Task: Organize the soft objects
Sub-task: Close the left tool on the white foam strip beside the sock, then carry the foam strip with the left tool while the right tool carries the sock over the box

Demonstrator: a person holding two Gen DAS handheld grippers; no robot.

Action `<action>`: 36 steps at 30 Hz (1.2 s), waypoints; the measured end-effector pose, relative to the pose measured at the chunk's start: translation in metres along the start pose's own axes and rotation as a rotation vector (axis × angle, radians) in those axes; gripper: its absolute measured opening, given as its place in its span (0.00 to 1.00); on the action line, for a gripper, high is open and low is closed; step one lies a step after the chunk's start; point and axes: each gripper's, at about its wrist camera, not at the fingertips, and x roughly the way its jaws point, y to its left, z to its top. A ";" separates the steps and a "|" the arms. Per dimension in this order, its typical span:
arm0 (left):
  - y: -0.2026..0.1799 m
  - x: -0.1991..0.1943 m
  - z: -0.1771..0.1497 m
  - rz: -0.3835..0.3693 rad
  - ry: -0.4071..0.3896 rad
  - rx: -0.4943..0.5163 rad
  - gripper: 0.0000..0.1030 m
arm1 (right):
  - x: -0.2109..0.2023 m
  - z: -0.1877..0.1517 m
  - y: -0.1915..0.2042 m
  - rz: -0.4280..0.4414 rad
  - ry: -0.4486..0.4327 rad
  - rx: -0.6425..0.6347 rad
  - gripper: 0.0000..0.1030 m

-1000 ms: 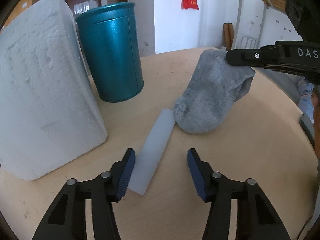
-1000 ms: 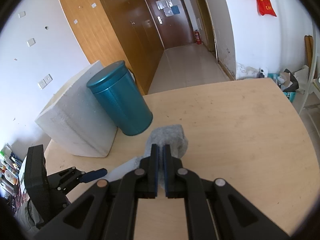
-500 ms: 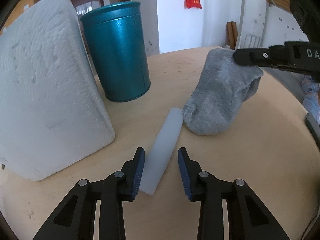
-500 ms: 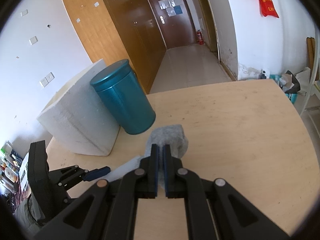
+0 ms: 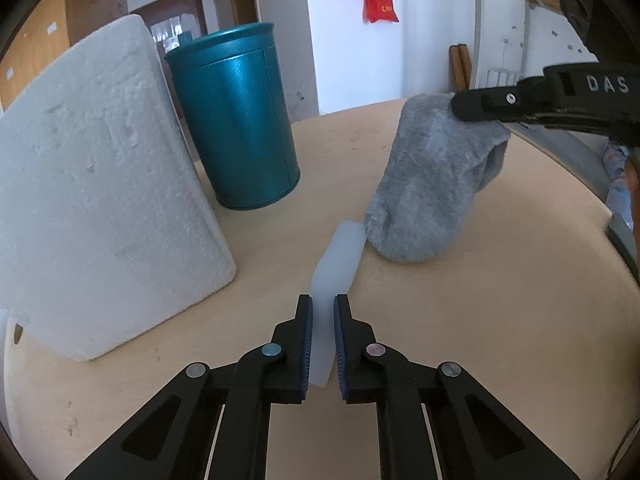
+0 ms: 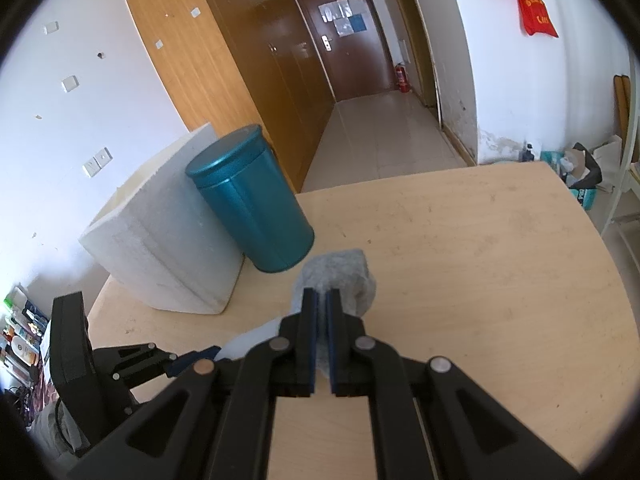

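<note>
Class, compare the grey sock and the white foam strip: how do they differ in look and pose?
The grey sock is fuzzy and bulky; the white foam strip is smooth and slim. The sock hangs pinched at its top, toe on the table; the strip lies flat. Each sits in a shut gripper.

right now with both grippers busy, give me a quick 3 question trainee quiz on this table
1. True or false: the left gripper is shut on the white foam strip.
2. Which item does the right gripper hold? A) teal canister B) grey sock C) styrofoam block
3. Fill in: the teal canister stands upright on the ____ table, beside the styrofoam block.

Key: 1 true; 2 B, the grey sock, pinched at its upper end with its lower end on the table; 3 wooden.
</note>
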 end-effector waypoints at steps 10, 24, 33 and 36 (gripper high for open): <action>-0.007 -0.024 0.001 -0.002 -0.064 -0.024 0.11 | -0.015 0.004 0.011 0.057 -0.040 -0.028 0.06; -0.004 -0.065 -0.009 0.013 -0.132 -0.086 0.11 | -0.010 -0.002 0.042 0.062 -0.003 -0.098 0.06; 0.007 -0.096 -0.020 0.029 -0.174 -0.132 0.11 | -0.019 -0.008 0.062 0.101 0.006 -0.125 0.06; 0.009 -0.115 -0.023 0.034 -0.205 -0.143 0.11 | -0.023 -0.007 0.073 0.109 -0.001 -0.138 0.06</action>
